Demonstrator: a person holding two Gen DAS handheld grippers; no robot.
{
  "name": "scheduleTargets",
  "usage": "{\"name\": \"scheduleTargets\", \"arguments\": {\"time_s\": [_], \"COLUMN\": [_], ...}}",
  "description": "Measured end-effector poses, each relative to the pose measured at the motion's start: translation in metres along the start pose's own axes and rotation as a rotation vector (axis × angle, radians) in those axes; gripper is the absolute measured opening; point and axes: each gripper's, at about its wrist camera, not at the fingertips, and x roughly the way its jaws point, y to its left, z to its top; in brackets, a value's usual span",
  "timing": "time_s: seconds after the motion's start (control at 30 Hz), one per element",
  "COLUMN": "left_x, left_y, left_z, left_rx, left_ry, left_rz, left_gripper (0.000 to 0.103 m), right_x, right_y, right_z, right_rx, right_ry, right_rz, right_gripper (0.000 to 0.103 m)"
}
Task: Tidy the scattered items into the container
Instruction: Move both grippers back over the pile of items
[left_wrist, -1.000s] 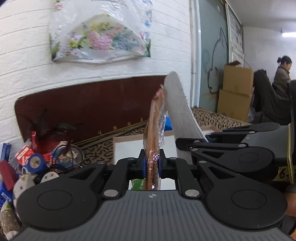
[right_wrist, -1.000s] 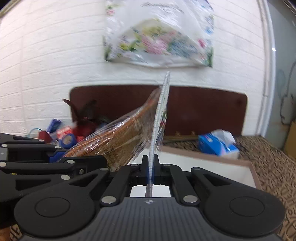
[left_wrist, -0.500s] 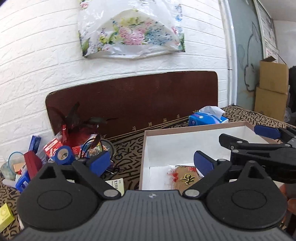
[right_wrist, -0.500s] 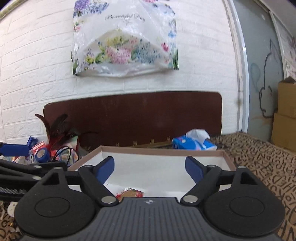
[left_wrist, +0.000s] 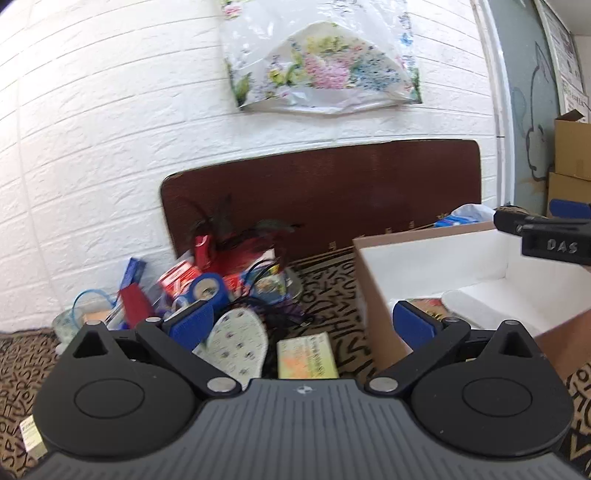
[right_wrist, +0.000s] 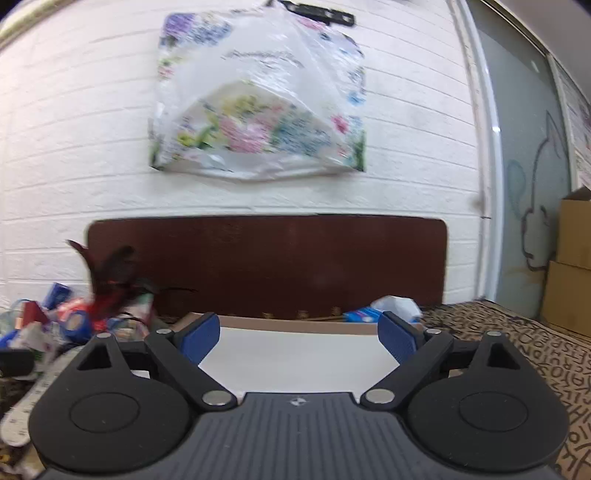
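The container, a cardboard box (left_wrist: 373, 291) with a white inside, stands on the right. On its floor lie a clear snack packet (left_wrist: 428, 306) and a white insole (left_wrist: 460, 297). My left gripper (left_wrist: 302, 325) points left of the box, jaws opening, nothing between the pads. In front of it on the cloth lie a second white dotted insole (left_wrist: 236, 339) and a pale yellow carton (left_wrist: 306, 354). My right gripper (right_wrist: 299, 336) hovers over the box's near edge (right_wrist: 295, 358), jaws opening and empty; one of its fingers (left_wrist: 546, 236) shows in the left wrist view.
A heap of scattered items (left_wrist: 207, 280) lies against the wall at left: blue tape roll (left_wrist: 207, 290), red boxes, dark feathers, cables. A blue tissue pack (right_wrist: 365, 315) sits behind the box. A dark wooden board (right_wrist: 295, 266) leans on the brick wall. Cardboard cartons (right_wrist: 570, 266) stand far right.
Both grippers were shut, left on the snack packet and right on the insole's edge; both have opened and the two things now lie in the box. The left gripper has swung left to the heap.
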Motion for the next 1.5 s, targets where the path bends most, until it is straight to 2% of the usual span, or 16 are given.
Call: {"name": "scheduleTargets", "arguments": {"time_s": [0.1, 0.27, 0.5, 0.67, 0.8, 1.17, 1.5], "left_x": [-0.015, -0.028, -0.024, -0.016, -0.013, -0.004, 0.025], "left_y": [-0.002, 0.027, 0.070, 0.083, 0.090, 0.105, 0.092], "left_z": [-0.011, -0.030, -0.047, -0.053, -0.057, -0.068, -0.069], "left_rx": [-0.004, -0.008, -0.085, -0.143, -0.178, -0.210, -0.217], "left_ry": [0.016, 0.059, 0.136, 0.160, 0.182, 0.211, 0.231], "left_rz": [0.024, 0.097, 0.210, 0.290, 0.315, 0.309, 0.291], "left_gripper": [0.103, 0.103, 0.103, 0.103, 0.103, 0.103, 0.103], "right_x": [-0.013, -0.024, -0.018, -0.008, -0.004, 0.004, 0.016], "right_y": [0.032, 0.090, 0.158, 0.192, 0.207, 0.223, 0.222], "right_z": [0.002, 0.007, 0.001, -0.012, -0.016, -0.022, -0.019], "right_rx": [-0.006, -0.012, -0.046, -0.070, -0.074, -0.108, -0.114], "right_ry": [-0.010, -0.008, 0.049, 0.108, 0.137, 0.159, 0.159], "right_rz": [0.091, 0.241, 0.356, 0.380, 0.388, 0.380, 0.347], "right_gripper": [0.094, 0.094, 0.094, 0.094, 0.094, 0.094, 0.094]}}
